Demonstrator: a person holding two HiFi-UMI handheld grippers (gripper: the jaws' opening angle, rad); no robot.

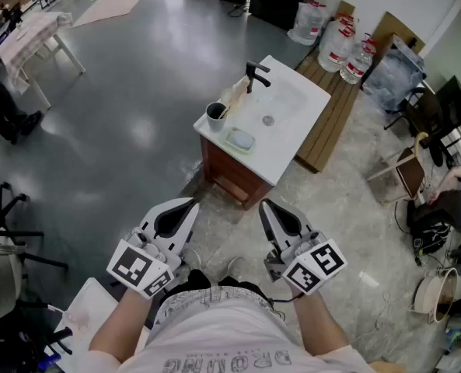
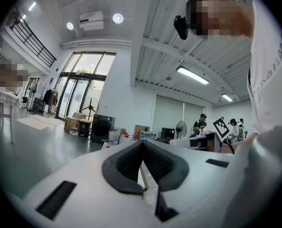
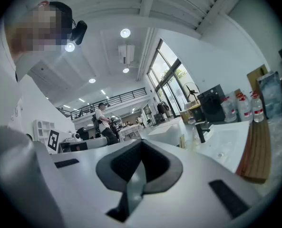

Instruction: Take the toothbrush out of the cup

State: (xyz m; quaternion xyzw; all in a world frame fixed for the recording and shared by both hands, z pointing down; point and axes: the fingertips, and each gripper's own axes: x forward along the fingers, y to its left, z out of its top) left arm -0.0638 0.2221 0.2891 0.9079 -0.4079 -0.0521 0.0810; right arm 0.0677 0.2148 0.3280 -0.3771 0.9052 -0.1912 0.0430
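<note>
Toothbrush (image 1: 225, 112): in the cup (image 1: 215, 113), seen only as a pale stick leaning over the rim toward the basin; too small for more detail.

Nearest: left tool (image 1: 190, 205) and right tool (image 1: 264, 207) held side by side, level, both pointing toward the sink unit. Left gripper view: left tool (image 2: 142, 145) clenched, pads together, nothing between them. Right gripper view: right tool (image 3: 141, 145) likewise clenched and empty. Both are well apart from the cup.

Open room: a stretch of floor (image 1: 129, 130) lies between the tool tips and the wooden cabinet (image 1: 228, 176). To the left of the cabinet, grey floor runs wide and open.

Worktop (image 1: 292, 142): white, set on the cabinet, turned corner-on to the person. The cup stands at its left corner, close to the edge. Just beside the cup, along the near edge, a soap dish (image 1: 241, 139) with a pale bar in it. The basin (image 1: 281, 107) takes up the middle; nothing can be made out in it besides the drain. A black tap (image 1: 255, 74) stands at the far edge.

Right side: a wooden board (image 1: 333, 111) lies along the worktop's right edge, just beside it.

Farther: water bottles (image 1: 344, 47) grouped beyond the board. Far left, a white table (image 1: 36, 31).
</note>
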